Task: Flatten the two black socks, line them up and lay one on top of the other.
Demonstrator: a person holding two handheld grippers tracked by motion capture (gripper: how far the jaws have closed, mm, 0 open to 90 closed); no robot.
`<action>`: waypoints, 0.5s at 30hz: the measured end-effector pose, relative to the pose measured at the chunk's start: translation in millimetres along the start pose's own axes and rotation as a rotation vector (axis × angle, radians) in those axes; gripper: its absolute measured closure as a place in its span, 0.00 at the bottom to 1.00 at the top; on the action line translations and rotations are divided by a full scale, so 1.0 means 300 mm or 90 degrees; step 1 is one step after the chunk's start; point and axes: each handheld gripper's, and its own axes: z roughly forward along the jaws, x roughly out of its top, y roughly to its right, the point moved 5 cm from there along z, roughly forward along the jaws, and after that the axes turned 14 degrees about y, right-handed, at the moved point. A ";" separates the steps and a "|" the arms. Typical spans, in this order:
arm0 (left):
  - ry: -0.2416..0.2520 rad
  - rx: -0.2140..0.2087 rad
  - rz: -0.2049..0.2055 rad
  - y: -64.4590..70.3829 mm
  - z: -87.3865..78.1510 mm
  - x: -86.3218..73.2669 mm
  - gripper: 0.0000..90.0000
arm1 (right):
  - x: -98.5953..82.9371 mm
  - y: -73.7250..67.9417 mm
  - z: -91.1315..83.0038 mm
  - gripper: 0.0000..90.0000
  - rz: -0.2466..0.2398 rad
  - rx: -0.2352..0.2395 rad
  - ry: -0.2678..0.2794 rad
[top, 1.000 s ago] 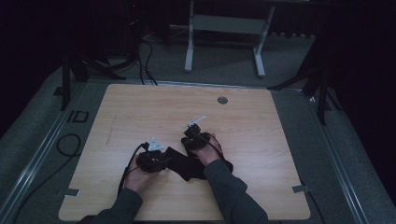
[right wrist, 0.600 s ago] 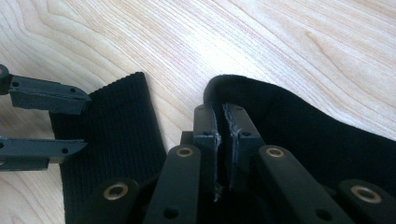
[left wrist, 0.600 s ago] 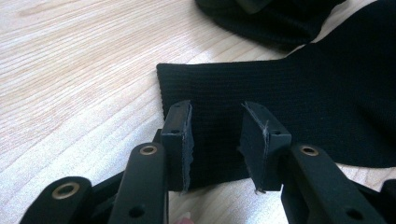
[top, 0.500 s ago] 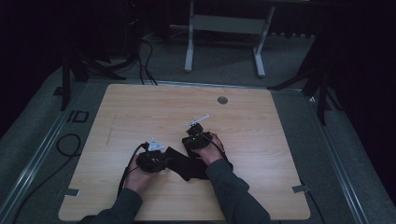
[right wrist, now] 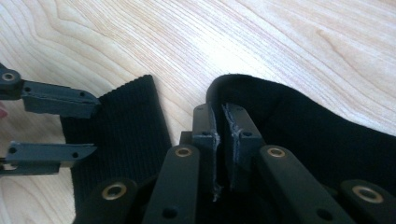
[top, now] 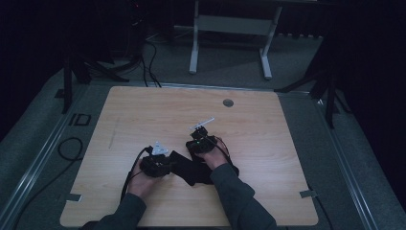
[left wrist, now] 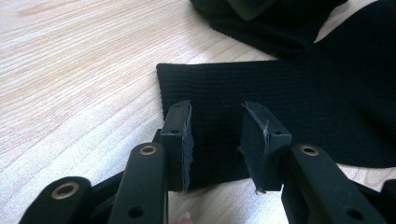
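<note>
- Nothing much shifted since earlier frames; both grippers stay low over one black ribbed sock (top: 190, 168) near the front middle of the wooden table (top: 143, 115).
- Left gripper (left wrist: 215, 140): two jaws spread, straddling the sock's cuff end, not clamped.
- Right gripper (right wrist: 218, 135): jaws pressed nearly together, pinching the sock's folded edge.
- One round grommet (top: 228, 102) at the table's far side, well apart.

Black ribbed cloth (left wrist: 299, 98), pale wood-grain table (left wrist: 70, 70)
</note>
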 end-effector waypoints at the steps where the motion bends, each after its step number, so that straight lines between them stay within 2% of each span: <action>1: 0.000 0.000 0.000 0.000 0.000 0.000 0.71 | 0.002 -0.001 -0.002 0.93 -0.001 0.002 0.002; 11: 0.000 0.000 0.001 0.000 0.000 0.000 0.71 | 0.032 0.008 -0.056 0.96 -0.006 -0.010 0.037; 15: 0.000 0.000 0.001 0.000 0.000 0.000 0.71 | 0.051 0.029 -0.103 0.96 -0.001 -0.020 0.061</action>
